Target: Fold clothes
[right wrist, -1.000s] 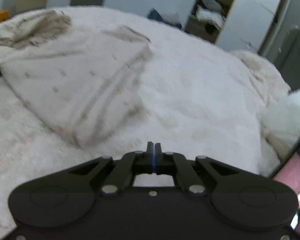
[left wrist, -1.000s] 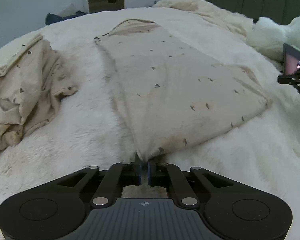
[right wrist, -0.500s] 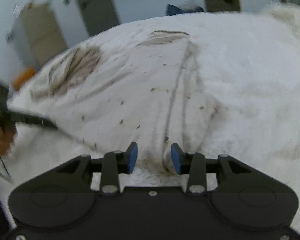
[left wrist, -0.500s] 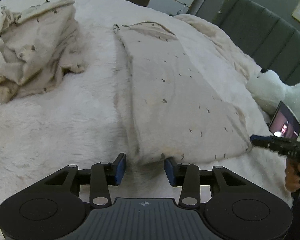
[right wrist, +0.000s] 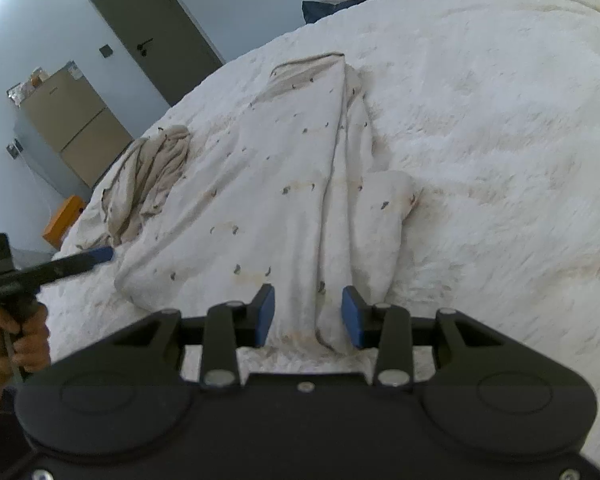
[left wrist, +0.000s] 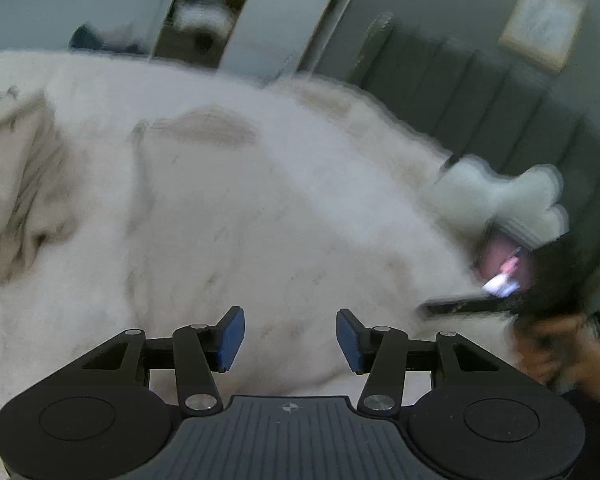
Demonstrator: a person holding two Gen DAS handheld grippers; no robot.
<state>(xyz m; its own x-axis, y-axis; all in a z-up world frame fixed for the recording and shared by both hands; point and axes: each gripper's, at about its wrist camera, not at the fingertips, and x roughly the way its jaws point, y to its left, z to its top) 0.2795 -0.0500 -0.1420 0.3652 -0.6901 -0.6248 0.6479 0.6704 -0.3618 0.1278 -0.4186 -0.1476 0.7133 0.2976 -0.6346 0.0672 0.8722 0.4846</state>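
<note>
A cream garment with small dark specks [right wrist: 284,184] lies folded lengthwise on the white fluffy bed; it is blurred in the left wrist view [left wrist: 228,216]. My right gripper [right wrist: 308,316] is open, its blue pads on either side of the garment's near hem. My left gripper [left wrist: 290,340] is open and empty above the garment's near end. It also shows at the left edge of the right wrist view [right wrist: 96,256]. A second, crumpled cream garment [right wrist: 148,176] lies to the left, also in the left wrist view [left wrist: 16,184].
A white plush toy [left wrist: 500,192] and a lit phone screen [left wrist: 504,268] sit at the bed's right side. A wardrobe [left wrist: 204,12] and dark headboard [left wrist: 500,92] stand behind. A door [right wrist: 148,28] and cabinet [right wrist: 72,120] lie beyond the bed.
Both grippers opened and let go of the garment, which now lies flat. The left gripper has swung upward and right, blurring its view. The right gripper moved in over the garment's near hem.
</note>
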